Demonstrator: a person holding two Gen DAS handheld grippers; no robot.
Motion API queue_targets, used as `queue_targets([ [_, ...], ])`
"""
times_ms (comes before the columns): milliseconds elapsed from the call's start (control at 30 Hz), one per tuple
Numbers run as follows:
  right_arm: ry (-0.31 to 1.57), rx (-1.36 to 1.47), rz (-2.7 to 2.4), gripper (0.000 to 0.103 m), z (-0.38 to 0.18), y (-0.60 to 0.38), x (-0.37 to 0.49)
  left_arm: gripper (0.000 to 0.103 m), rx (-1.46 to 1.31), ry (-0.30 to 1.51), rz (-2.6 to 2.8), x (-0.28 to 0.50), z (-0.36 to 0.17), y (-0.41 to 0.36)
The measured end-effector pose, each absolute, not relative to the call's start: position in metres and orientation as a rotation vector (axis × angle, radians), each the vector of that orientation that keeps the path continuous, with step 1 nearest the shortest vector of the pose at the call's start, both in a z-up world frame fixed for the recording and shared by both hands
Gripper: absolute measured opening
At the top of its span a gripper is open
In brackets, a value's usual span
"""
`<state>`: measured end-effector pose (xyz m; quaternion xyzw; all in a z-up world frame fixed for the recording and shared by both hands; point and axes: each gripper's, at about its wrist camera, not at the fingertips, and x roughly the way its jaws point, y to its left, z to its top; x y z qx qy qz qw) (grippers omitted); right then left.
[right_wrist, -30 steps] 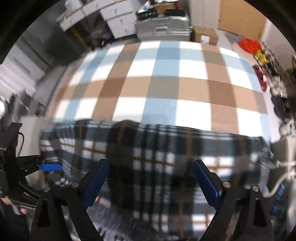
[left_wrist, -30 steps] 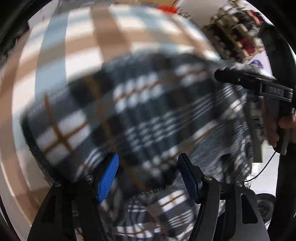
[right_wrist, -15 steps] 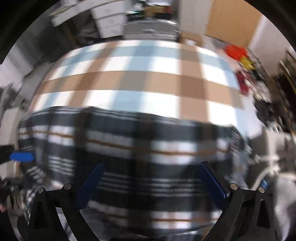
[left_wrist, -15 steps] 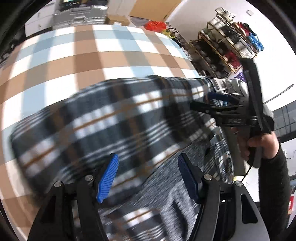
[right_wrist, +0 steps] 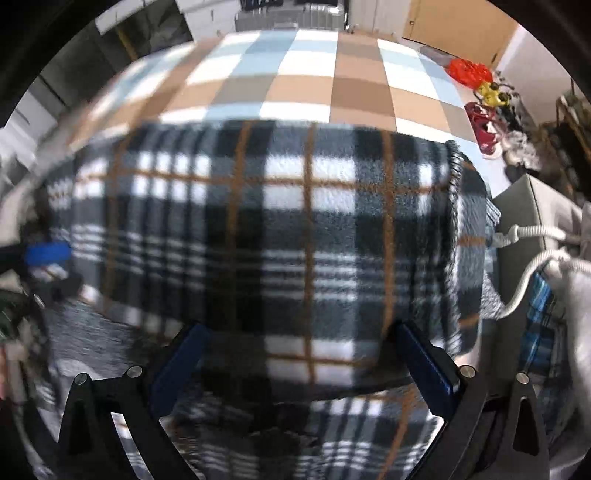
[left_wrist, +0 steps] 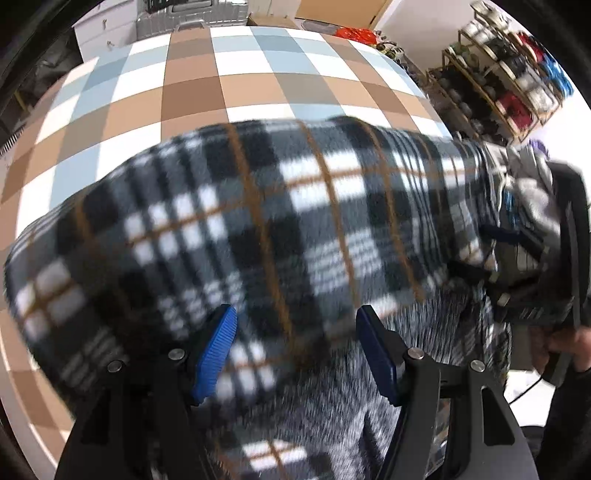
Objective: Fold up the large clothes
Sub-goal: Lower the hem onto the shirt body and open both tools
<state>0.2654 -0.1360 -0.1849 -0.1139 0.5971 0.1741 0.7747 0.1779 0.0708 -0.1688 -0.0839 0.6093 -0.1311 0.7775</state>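
A large black, white and tan plaid fleece garment (left_wrist: 280,229) lies folded on the table covered by a blue, brown and white checked cloth (left_wrist: 192,85). Its near part hangs over the front edge. It also shows in the right wrist view (right_wrist: 280,229). My left gripper (left_wrist: 295,347) is open and low over the garment's near edge, with fabric between its blue pads. My right gripper (right_wrist: 295,365) is open wide over the garment's near fold. The right gripper also shows at the garment's right end in the left wrist view (left_wrist: 517,266).
A shelf rack of shoes (left_wrist: 509,74) stands at the right. A silver case (right_wrist: 291,18) and drawers stand behind the table. Red and yellow items (right_wrist: 476,77) lie on the floor at the right. A grey hoodie with white cords (right_wrist: 554,258) lies right of the garment.
Both grippers have shifted along the garment's near edge, both staying open. The garment now lies flatter, and its far fold edge reads straighter.
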Motion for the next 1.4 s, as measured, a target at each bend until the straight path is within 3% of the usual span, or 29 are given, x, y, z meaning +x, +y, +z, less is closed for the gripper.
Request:
queue_targets([
  [167, 1.163, -0.186, 0.43, 0.103, -0.171, -0.127, 0.258, 0.062, -0.186, 1.359, -0.252, 0.187, -0.178, 0.08],
  [500, 1.251, -0.352, 0.37, 0.103, -0.195, -0.086, 0.285, 0.062, -0.481, 1.339, -0.325, 0.224, -0.2, 0.148],
  [733, 1.175, -0.355, 0.406, 0.103, -0.2, -0.07, 0.305, 0.063, -0.321, 1.269, -0.315, 0.24, -0.197, 0.152],
  [933, 1.112, -0.416, 0.459, 0.103, -0.202, -0.081, 0.264, 0.062, -0.325, 1.219, -0.393, 0.193, -0.198, 0.166],
  [1200, 1.154, -0.206, 0.453, 0.103, -0.199, -0.13, 0.234, 0.062, -0.133, 1.151, -0.407, 0.158, -0.191, 0.155],
  [1400, 1.08, 0.078, 0.48, 0.103, -0.16, -0.154, 0.194, 0.063, -0.005, 1.12, -0.245, 0.141, -0.164, 0.145],
])
